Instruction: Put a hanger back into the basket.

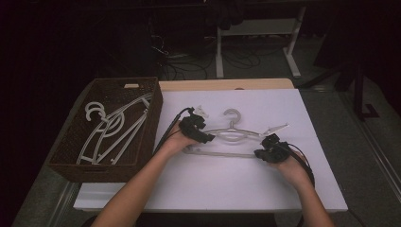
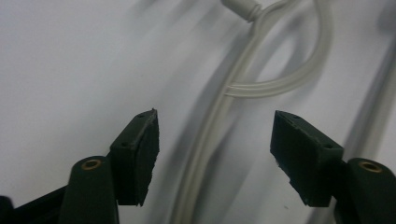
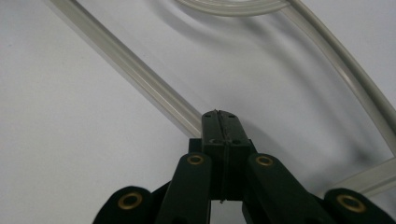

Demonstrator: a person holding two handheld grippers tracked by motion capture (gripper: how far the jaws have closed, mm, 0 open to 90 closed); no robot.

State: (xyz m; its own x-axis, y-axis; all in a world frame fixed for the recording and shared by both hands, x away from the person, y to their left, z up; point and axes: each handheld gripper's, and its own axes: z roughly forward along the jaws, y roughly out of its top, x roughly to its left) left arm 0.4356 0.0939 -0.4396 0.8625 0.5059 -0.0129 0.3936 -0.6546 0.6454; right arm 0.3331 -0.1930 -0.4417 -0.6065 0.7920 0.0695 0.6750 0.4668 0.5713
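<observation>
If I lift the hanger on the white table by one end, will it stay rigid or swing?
The hanger looks like thin moulded plastic, so probably light and fairly stiff, flexing little. The right gripper seems shut on its bottom bar near one end, so it would likely pivot and droop. Its smooth surface may slip; the left gripper, jaws open around an arm, could steady it.

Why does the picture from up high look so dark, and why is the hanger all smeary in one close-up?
High view: light falls on the white table while the room behind stays nearly black. Left gripper view: the hanger is streaked with motion blur, though the open left gripper looks sharper. Right gripper view: crisp, with the hanger's soft shadow beside the shut right gripper.
</observation>
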